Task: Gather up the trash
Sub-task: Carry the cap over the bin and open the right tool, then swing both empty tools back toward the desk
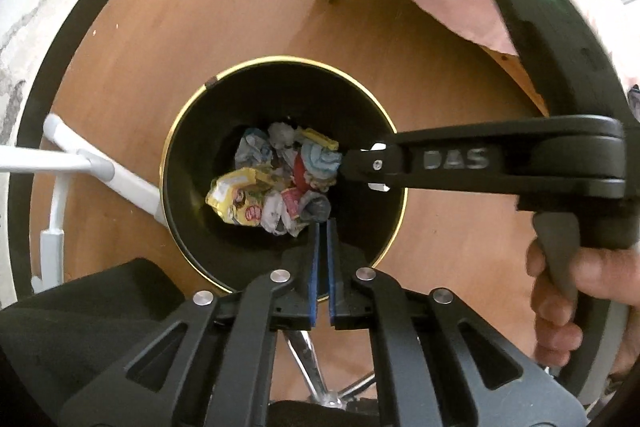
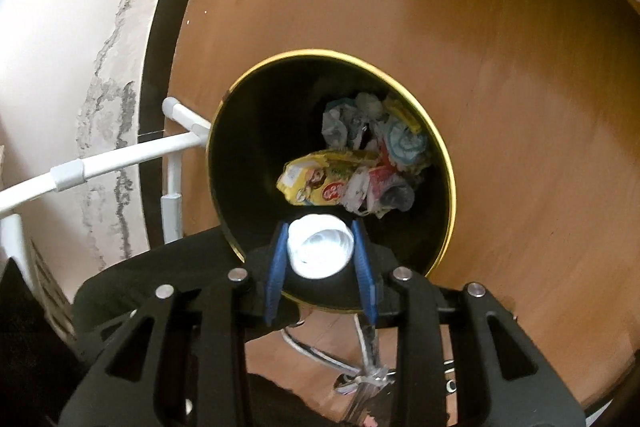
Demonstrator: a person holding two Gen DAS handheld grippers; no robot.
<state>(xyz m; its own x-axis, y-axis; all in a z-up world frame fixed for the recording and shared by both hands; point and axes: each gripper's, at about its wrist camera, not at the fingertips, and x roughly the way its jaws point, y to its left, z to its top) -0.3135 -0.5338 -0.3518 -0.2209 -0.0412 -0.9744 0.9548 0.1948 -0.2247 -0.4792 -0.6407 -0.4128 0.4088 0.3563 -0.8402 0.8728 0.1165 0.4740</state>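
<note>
Raised letters "DAS" stood on the side of the right tongs (image 1: 366, 163), black on black, seen from the left wrist cam. Yellow wrapper (image 2: 316, 183) in the bin (image 2: 248, 155) had a red logo & print, too small/blurred to read. No other legible txt.

Black gold-rimmed bin (image 2: 442, 163); yellow wrapper (image 2: 316, 183); white cup (image 2: 320, 247).

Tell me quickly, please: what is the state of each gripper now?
Left gripper: closed, holding nothing.
Right gripper: white crumpled cup between its fingers, above the bin.
</note>
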